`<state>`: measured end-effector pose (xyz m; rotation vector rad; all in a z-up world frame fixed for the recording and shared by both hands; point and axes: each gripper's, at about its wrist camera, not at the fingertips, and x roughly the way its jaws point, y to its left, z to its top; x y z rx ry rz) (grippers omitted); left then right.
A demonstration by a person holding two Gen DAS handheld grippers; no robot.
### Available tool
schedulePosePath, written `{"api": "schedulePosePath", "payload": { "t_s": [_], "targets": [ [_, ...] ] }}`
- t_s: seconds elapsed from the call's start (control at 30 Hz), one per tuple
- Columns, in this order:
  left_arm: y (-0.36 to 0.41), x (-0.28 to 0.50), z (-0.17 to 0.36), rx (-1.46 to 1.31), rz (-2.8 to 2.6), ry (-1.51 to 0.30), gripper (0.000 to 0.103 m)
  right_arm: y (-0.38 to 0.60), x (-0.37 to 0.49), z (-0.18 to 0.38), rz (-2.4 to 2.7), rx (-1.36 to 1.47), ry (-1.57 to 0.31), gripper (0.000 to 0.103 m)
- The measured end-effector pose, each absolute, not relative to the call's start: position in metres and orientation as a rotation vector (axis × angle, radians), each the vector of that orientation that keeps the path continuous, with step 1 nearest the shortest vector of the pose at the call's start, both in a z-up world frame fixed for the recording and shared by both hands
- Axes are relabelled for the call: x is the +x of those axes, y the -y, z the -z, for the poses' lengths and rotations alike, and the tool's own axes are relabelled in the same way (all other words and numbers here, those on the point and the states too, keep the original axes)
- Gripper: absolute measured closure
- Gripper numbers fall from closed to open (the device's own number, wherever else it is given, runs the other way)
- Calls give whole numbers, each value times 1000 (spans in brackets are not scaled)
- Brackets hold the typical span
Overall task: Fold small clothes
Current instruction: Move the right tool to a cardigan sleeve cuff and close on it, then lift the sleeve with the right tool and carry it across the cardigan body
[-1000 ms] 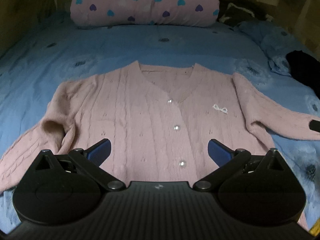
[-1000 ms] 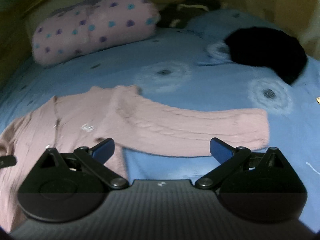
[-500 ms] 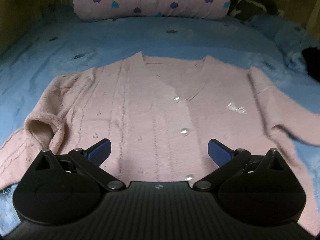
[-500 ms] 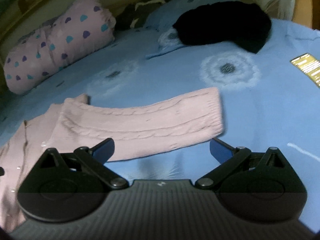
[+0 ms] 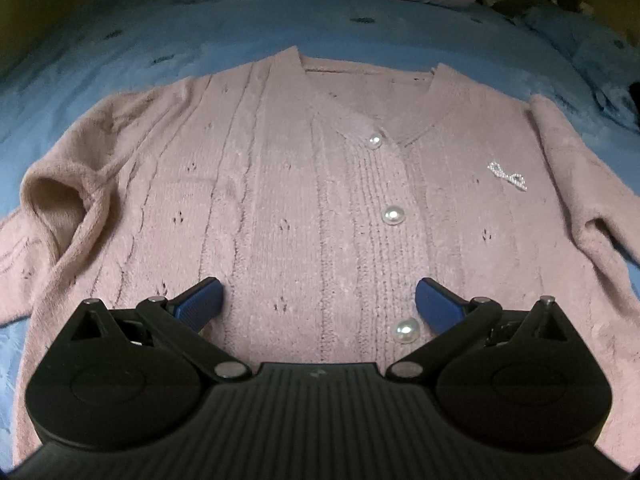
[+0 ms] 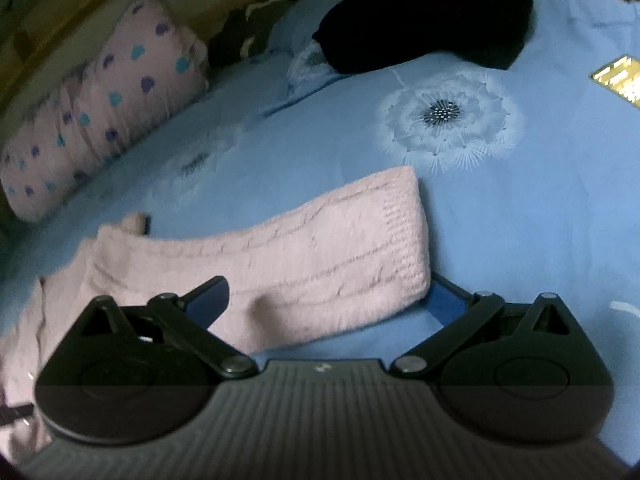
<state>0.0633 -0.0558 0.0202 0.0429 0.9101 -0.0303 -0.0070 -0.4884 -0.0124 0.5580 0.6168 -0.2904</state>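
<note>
Here, cardigan [image 5: 304, 200] flat, sleeve cuff [image 6: 400, 236] between right gripper [image 6: 328, 304]

The pink cable-knit cardigan [image 5: 280, 184] lies flat, front side up, on the blue bed sheet [image 5: 120, 52]. It is buttoned with pearl buttons [image 5: 393, 214] and carries a small sparkly bow [image 5: 507, 176] on the chest. One sleeve [image 6: 320, 256] extends straight out sideways; the other is bunched at the shoulder.
</note>
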Motion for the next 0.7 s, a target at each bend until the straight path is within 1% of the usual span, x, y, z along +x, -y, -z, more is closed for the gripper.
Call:
{"api": "schedulePosePath", "payload": {
  "t_s": [0.3,0.33,0.37,0.4,0.43,0.5,0.53,0.63,0.7],
  "targets": [
    [56,62,-17,60,40,-897,0,493,-9,13,268,606,-565,0],
    [56,62,-17,61,41,-898,0,493,-9,13,272,609,-557,5],
    [56,63,-18,58,43,-901,0,493,-9,12,275,608,-552,15],
    [55,63,-18,52,43,-902,0,493,-9,12,281,606,-548,21],
    [54,63,-18,48,43,-901,0,493,-8,11,287,607,-546,31],
    [55,62,-18,52,45,-900,0,496,-5,12,282,621,-546,55],
    [55,62,-19,56,49,-900,0,497,-4,12,270,635,-550,75],
    [51,65,-23,45,68,-915,0,499,-2,11,232,664,-547,81],
    [47,67,-25,23,69,-920,0,495,-3,4,216,629,-525,82]
  ]
}}
